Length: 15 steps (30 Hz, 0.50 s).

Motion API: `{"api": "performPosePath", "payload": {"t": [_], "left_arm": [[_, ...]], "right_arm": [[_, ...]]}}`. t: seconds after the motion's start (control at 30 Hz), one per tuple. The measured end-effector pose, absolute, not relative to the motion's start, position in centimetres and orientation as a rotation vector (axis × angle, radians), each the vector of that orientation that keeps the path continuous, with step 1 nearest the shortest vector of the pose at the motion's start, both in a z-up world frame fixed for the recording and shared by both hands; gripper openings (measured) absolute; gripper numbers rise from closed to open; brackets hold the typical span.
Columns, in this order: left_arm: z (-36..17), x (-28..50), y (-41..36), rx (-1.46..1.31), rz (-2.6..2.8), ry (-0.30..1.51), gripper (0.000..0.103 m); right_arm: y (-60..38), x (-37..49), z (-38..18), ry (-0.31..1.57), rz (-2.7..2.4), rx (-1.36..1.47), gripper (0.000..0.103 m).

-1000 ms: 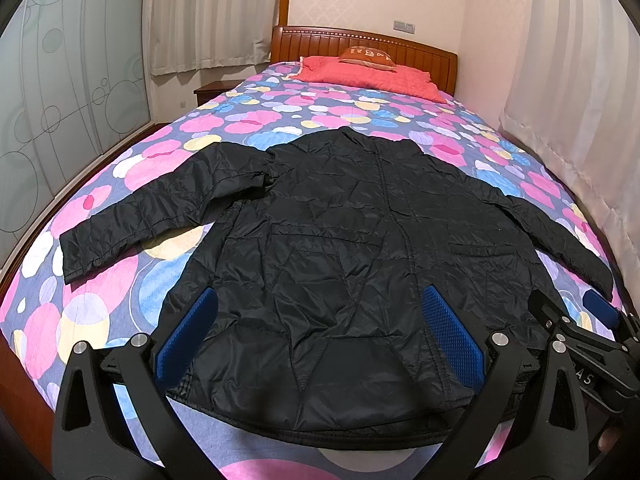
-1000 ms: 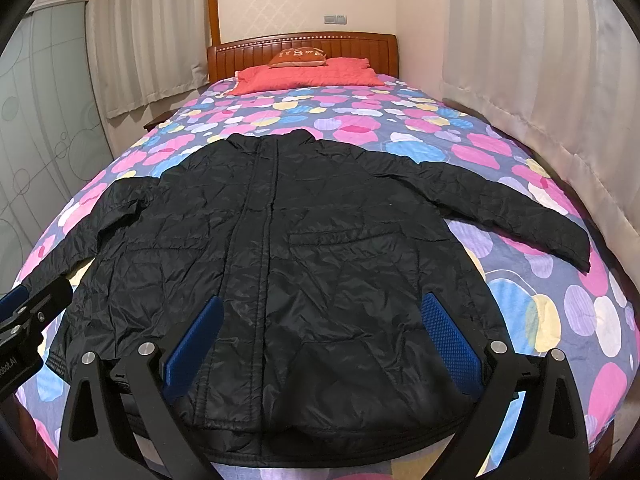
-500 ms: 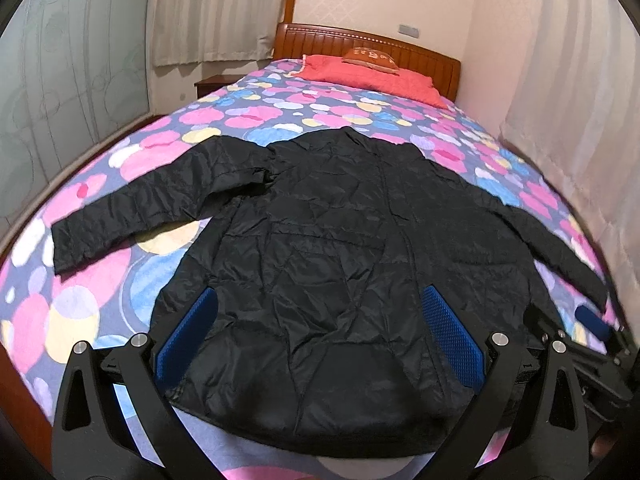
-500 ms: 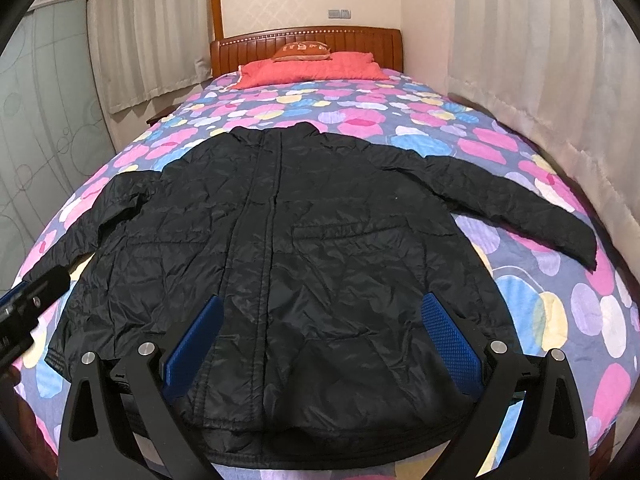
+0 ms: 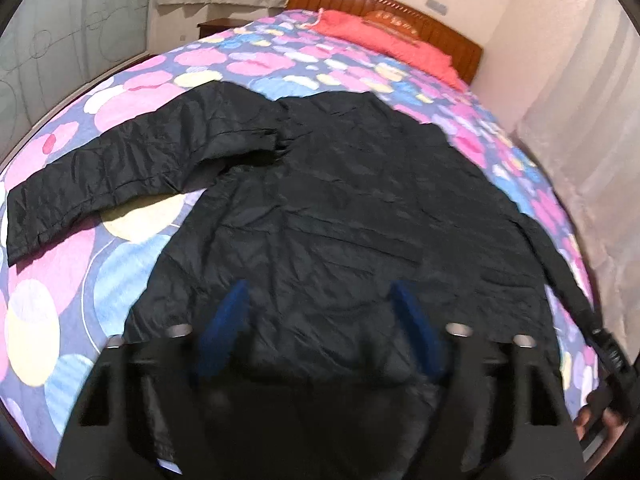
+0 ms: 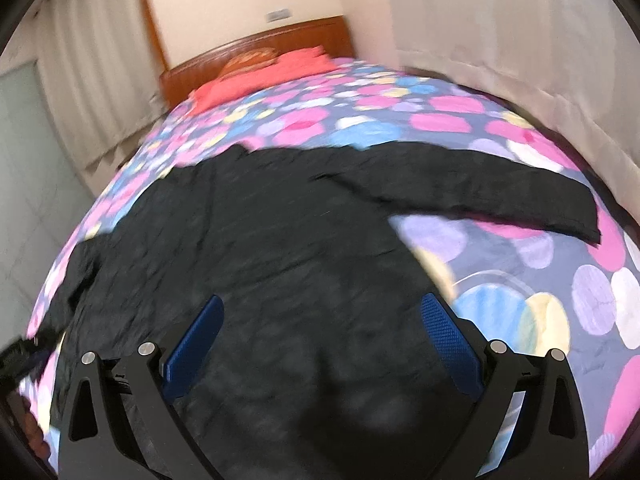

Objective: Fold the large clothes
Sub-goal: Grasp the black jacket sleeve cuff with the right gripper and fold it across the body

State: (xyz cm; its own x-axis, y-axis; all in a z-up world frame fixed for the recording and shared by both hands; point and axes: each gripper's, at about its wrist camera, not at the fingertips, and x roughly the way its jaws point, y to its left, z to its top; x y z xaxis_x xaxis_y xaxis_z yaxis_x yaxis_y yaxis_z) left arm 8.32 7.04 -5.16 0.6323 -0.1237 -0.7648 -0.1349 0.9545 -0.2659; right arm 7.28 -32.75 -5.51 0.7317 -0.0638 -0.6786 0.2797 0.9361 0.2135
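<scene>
Black quilted nylon jacket (image 5: 340, 208) flat, collar toward headboard, hem at bed's foot edge beneath left gripper (image 5: 320, 332), narrowing, empty, and right gripper (image 6: 320, 344), wide, empty.

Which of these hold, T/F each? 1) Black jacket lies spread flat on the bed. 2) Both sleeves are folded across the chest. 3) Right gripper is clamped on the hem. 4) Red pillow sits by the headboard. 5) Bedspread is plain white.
1) True: the black jacket lies spread on the bed.
2) False: the sleeve in the left wrist view and the other sleeve both stretch outward.
3) False: the right gripper is open above the jacket, gripping nothing.
4) True: the red pillow lies against the wooden headboard.
5) False: the bedspread carries pink, blue and yellow blobs.
</scene>
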Motion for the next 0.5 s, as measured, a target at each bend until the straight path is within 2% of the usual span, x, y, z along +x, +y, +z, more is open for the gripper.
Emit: {"api": "performPosePath", "payload": {"t": [0.07, 0.1, 0.13, 0.2, 0.5], "left_arm": [[-5.8, 9.3, 7.4, -0.329, -0.009, 0.907, 0.069], [-6.0, 9.6, 7.5, -0.327, 0.003, 0.908, 0.069], [-6.1, 9.9, 7.7, -0.323, 0.028, 0.902, 0.073], [-6.3, 10.2, 8.0, -0.321, 0.066, 0.891, 0.089], [-7.0, 10.9, 10.3, -0.318, 0.221, 0.855, 0.091]], "right_arm": [[-35.0, 7.8, -6.0, 0.735, -0.22, 0.346, 0.089], [-36.8, 8.1, -6.5, 0.741, -0.234, 0.375, 0.07], [-37.8, 8.2, -6.8, 0.748, -0.25, 0.394, 0.061], [-40.6, 8.3, -7.7, 0.752, -0.283, 0.463, 0.061], [-53.9, 7.0, -12.1, 0.673, -0.479, 0.81, 0.062]]}}
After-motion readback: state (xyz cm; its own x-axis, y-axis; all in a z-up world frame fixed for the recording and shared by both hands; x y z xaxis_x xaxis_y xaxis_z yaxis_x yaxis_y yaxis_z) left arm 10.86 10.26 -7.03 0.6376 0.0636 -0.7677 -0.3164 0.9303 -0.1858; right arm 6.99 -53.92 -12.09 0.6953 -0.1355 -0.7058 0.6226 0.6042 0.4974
